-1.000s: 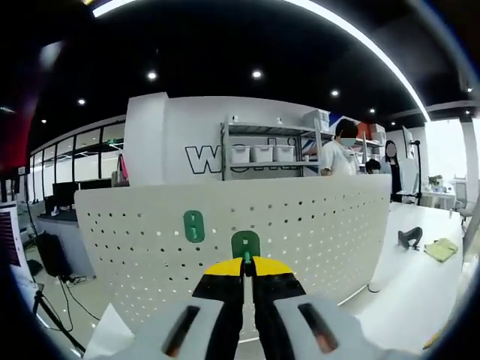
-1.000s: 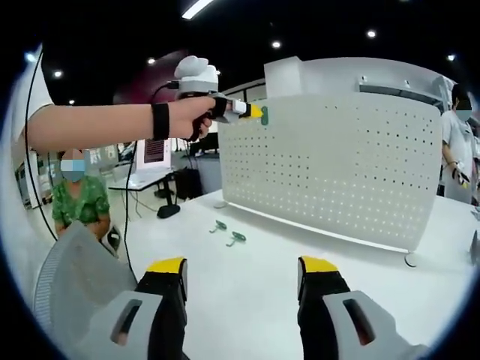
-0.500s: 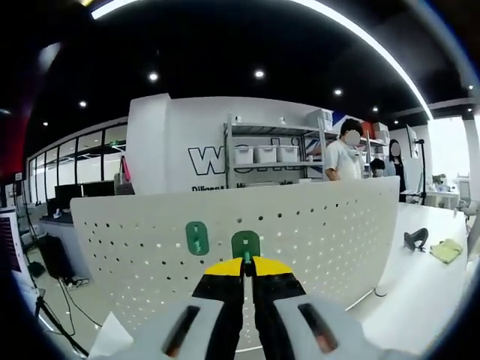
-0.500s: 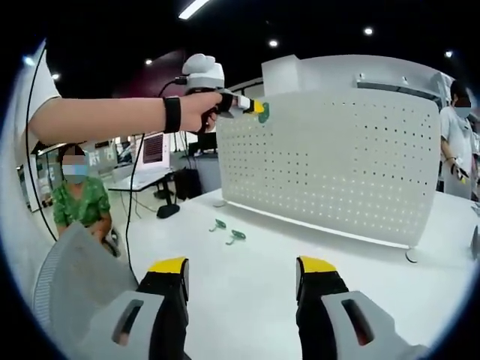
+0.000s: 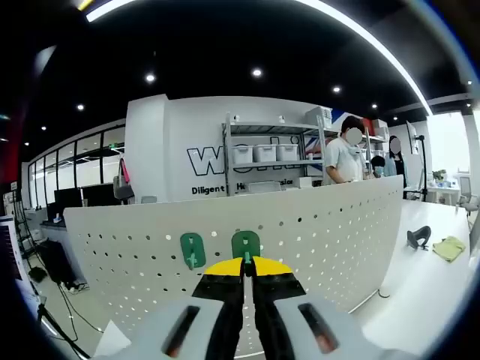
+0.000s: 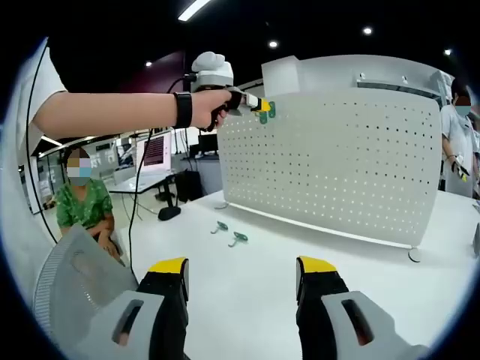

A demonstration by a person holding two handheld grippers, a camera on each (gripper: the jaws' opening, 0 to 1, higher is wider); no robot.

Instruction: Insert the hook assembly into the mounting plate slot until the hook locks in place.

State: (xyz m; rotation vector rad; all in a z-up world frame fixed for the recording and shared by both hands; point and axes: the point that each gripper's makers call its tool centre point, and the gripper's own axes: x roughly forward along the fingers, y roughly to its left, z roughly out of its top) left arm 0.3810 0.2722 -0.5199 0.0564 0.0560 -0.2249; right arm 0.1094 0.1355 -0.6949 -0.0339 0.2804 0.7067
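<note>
In the left gripper view, the left gripper (image 5: 245,260) was seen rising from six o'clock with its yellow-tipped jaws clenched on a green hook (image 5: 245,244), whose rounded plate stood just above the jaw tips against the white pegboard (image 5: 315,232). A second green hook (image 5: 193,250) was seen already on the pegboard, just beside the held one toward nine o'clock. The pegboard stood upright across the middle of the view, its holes in even rows. Behind it, toward one o'clock, a metal shelf rack (image 5: 270,154) with white bins was seen before a white wall with dark lettering, and a person in a white top (image 5: 342,159) stood at two o'clock. On the white table (image 5: 420,292) at three o'clock, a dark object and a yellow-green cloth (image 5: 450,248) lay well apart from the pegboard.

In the right gripper view, the right gripper (image 6: 241,274) was seen at six o'clock with its jaws spread wide and nothing between them, above the table. The left gripper was seen at eleven o'clock, held in a hand (image 6: 208,109) with a black wristband, its tip pressed to the upper corner of the pegboard with green showing there. Two loose green hooks (image 6: 229,232) lay on the table near the pegboard's foot. A seated person in a green top (image 6: 84,206) was seen at nine o'clock.
</note>
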